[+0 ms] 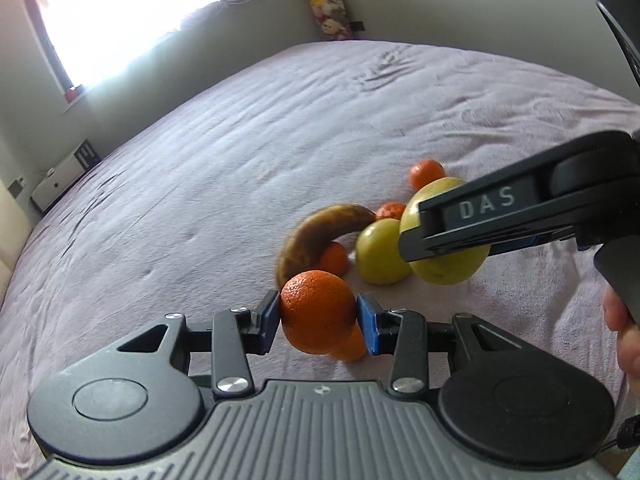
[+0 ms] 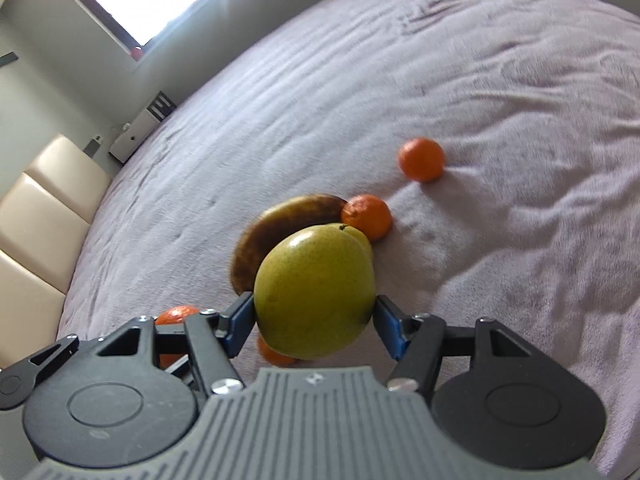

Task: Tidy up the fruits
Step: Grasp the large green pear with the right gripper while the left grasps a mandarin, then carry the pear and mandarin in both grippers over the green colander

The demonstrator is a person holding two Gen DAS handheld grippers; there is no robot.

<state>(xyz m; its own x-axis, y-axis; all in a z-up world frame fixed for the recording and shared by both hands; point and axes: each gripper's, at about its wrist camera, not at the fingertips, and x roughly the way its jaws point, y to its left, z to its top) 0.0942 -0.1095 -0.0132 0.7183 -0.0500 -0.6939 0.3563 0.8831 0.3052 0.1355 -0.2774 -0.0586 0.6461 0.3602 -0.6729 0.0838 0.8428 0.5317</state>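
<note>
My left gripper (image 1: 318, 322) is shut on a large orange (image 1: 316, 304), its blue pads (image 1: 269, 320) pressing both sides, a little above the bed. My right gripper (image 2: 316, 326) is shut on a yellow-green pear (image 2: 316, 292); in the left wrist view the right gripper (image 1: 412, 236) comes in from the right with that pear (image 1: 448, 268). Below lie a browned banana (image 1: 316, 232), a second yellow-green fruit (image 1: 380, 256) and several small mandarins (image 1: 426, 174). The right wrist view shows the banana (image 2: 280, 220) and mandarins (image 2: 422, 159) on the blanket.
The fruit lies on a wide bed with a mauve blanket (image 1: 240, 140). A window (image 1: 140, 12) and a low white unit (image 1: 64, 176) stand at the left wall. A cream padded headboard (image 2: 44, 220) runs along the left. A hand (image 1: 624, 328) holds the right gripper's handle.
</note>
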